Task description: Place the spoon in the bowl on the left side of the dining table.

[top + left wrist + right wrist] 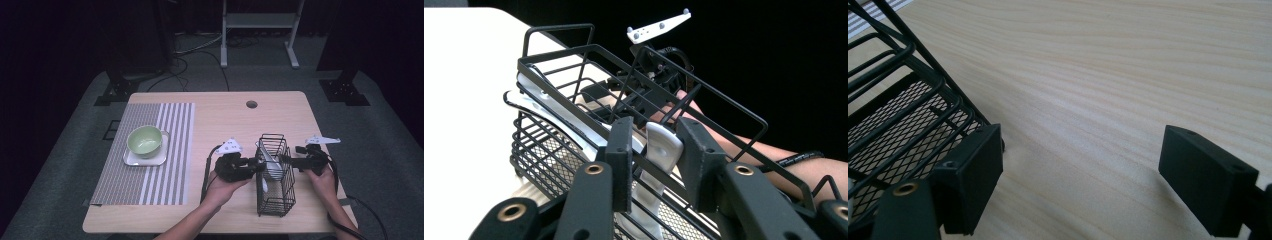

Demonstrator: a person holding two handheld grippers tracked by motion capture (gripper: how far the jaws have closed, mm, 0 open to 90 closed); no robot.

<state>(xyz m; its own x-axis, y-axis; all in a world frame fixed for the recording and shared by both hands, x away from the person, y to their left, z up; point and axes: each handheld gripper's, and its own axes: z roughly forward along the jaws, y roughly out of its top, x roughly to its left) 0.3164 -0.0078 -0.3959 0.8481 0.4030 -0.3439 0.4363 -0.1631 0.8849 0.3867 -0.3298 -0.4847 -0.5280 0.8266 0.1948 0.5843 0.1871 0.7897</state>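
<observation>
Left gripper view shows the left gripper [655,150] with its fingers set either side of a white spoon handle [663,146] at the near rim of the black wire basket [574,70], a small gap showing on each side. Right gripper [1080,165] sits just beside the basket's far wall, fingers wide apart over bare table [1108,75].
</observation>
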